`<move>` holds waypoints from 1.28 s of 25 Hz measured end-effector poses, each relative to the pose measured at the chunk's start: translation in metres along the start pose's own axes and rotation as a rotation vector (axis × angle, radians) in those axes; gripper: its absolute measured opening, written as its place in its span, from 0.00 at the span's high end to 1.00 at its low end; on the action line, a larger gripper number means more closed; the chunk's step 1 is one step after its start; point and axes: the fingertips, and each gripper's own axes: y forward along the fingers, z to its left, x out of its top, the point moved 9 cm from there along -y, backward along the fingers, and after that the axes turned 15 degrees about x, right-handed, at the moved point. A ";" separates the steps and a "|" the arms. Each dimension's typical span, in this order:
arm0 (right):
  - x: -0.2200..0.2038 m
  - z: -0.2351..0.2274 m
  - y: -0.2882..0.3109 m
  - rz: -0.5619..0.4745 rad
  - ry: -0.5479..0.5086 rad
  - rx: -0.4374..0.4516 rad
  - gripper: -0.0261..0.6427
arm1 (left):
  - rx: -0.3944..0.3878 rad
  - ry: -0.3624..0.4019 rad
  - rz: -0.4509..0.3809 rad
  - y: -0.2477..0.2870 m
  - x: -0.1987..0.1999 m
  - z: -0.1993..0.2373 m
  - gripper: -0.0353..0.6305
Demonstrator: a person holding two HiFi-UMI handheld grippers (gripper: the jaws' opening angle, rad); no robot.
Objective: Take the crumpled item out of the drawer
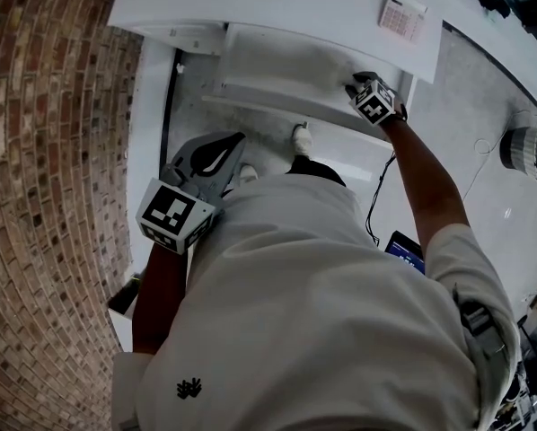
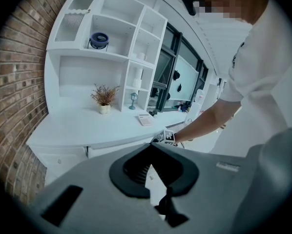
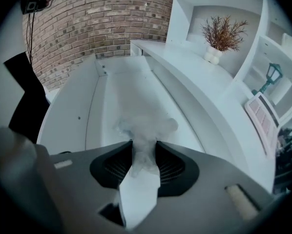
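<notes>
The white drawer under the counter stands pulled out; its pale floor fills the right gripper view. My right gripper reaches down into the drawer's right end. Its jaws are shut on a crumpled, translucent white item, which bulges out beyond the fingertips just above the drawer floor. The head view does not show the item; the gripper covers it. My left gripper hangs in front of the person's body, apart from the drawer. Its fingertips meet with nothing between them.
A pink-white calculator lies on the counter above the drawer. A potted dried plant and a small lantern stand on the shelves behind. A brick wall runs along the left. The person's shoes stand before the drawer.
</notes>
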 end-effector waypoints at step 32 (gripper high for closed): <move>0.034 0.134 -0.086 -0.091 0.078 -0.217 0.73 | -0.131 0.059 -0.133 -0.119 -0.068 0.028 0.94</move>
